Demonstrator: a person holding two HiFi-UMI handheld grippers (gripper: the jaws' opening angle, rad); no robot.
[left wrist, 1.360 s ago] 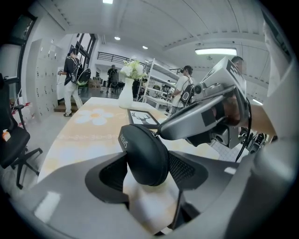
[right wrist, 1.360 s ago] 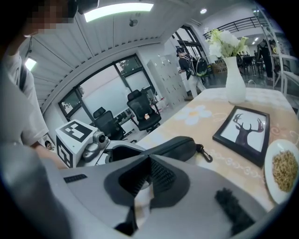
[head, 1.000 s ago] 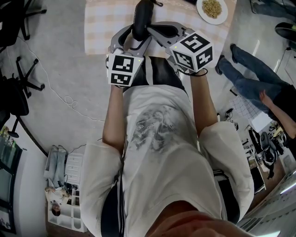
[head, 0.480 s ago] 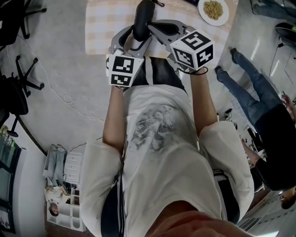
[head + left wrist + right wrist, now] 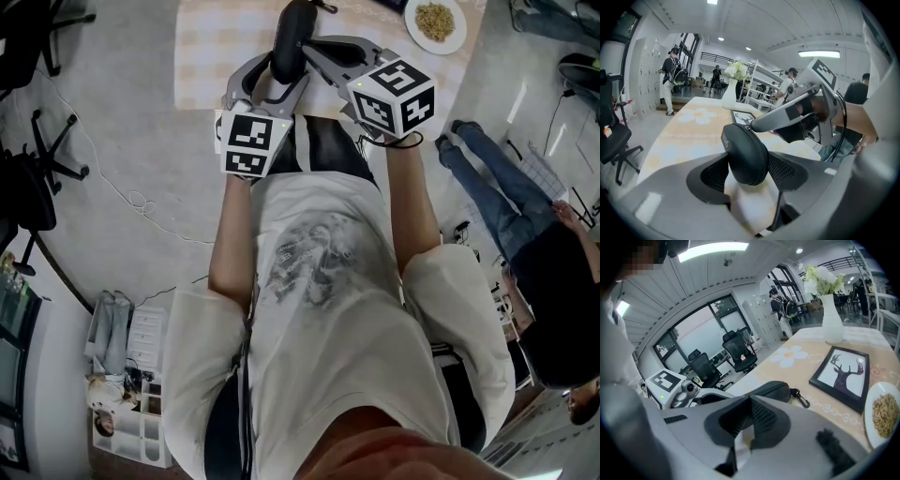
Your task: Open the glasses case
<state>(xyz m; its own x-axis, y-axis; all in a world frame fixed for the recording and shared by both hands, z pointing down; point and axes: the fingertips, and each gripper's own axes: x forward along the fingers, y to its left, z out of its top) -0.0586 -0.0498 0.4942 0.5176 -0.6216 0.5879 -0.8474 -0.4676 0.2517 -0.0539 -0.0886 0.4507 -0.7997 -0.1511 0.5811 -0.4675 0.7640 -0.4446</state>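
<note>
My left gripper point(image 5: 279, 73) is shut on a black oval glasses case point(image 5: 289, 36), held above the table's near edge. In the left gripper view the case point(image 5: 745, 154) sits upright between the two grey pads. My right gripper point(image 5: 313, 47) comes in from the right, shut, and its tips point(image 5: 753, 125) touch the case's upper seam. Whether they pinch the zipper pull I cannot tell. In the right gripper view the case point(image 5: 771, 391) lies just beyond the shut jaws, with a small black clip point(image 5: 802, 399) hanging off its right end.
The table point(image 5: 206, 47) has a pale checked cloth with flower prints. On it stand a plate of grain point(image 5: 883, 416), a framed deer picture point(image 5: 841, 373) and a white vase of flowers point(image 5: 832, 324). Office chairs point(image 5: 37, 178) stand to the left, and a person point(image 5: 553, 281) to the right.
Both grippers and the case have kept their places. The person at the right of the head view has walked across the floor.
</note>
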